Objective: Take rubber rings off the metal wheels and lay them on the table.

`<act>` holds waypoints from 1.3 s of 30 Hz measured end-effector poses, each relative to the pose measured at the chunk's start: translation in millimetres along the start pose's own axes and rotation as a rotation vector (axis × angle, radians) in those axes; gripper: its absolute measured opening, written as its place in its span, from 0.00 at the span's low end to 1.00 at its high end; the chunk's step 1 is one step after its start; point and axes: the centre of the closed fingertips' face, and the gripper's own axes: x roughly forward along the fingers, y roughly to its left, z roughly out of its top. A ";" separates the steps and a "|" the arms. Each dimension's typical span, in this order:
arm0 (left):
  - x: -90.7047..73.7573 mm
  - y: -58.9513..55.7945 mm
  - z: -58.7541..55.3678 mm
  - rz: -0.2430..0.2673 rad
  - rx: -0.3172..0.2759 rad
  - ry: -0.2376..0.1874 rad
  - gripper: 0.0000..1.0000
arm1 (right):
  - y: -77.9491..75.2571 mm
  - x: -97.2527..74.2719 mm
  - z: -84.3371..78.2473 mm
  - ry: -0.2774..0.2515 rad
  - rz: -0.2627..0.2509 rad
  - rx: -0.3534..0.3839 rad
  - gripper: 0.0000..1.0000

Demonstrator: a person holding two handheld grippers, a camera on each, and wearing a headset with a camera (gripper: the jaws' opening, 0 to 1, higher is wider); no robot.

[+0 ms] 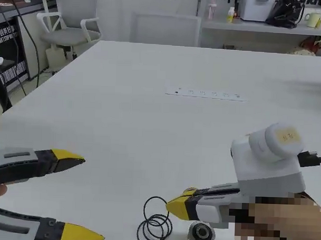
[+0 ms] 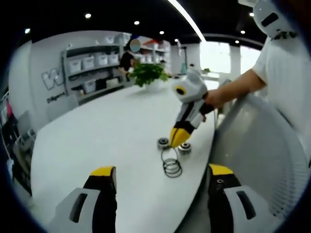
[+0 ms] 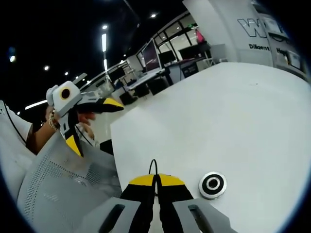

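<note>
The right gripper (image 1: 173, 206) sits low over the table (image 1: 150, 114) at 5 o'clock in the head view. Its jaws are pressed together on a thin black ring (image 3: 153, 167), and in the right gripper view the loop of that ring stands up from between the tips. More rings (image 1: 155, 226) lie piled flat on the table at 6 o'clock, just beside the tips. One wheel (image 1: 201, 233) rests on the table at 3 o'clock of the pile, below the gripper. In the left gripper view a second wheel (image 2: 163, 143) sits on the other side of the tips. The left gripper (image 1: 83, 197) hovers at 8 o'clock with its jaws spread wide, gripping nothing, apart from the pile. A power strip (image 1: 206, 94) lies at 12 o'clock.
</note>
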 end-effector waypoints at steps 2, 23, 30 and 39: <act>0.9 -2.6 -3.0 0.000 -0.015 -0.001 0.78 | 2.4 1.9 -2.2 0.010 0.007 -0.004 0.00; 2.9 -7.3 -16.7 0.017 -0.076 0.009 0.75 | -1.8 15.5 -24.9 0.098 -0.023 -0.045 0.00; 1.6 -5.1 -16.7 0.032 -0.074 0.006 0.73 | -5.9 15.7 -23.8 0.094 -0.042 -0.053 0.00; 0.6 -3.2 -16.7 0.043 -0.084 0.000 0.71 | -10.7 15.8 -27.2 0.108 -0.063 -0.063 0.00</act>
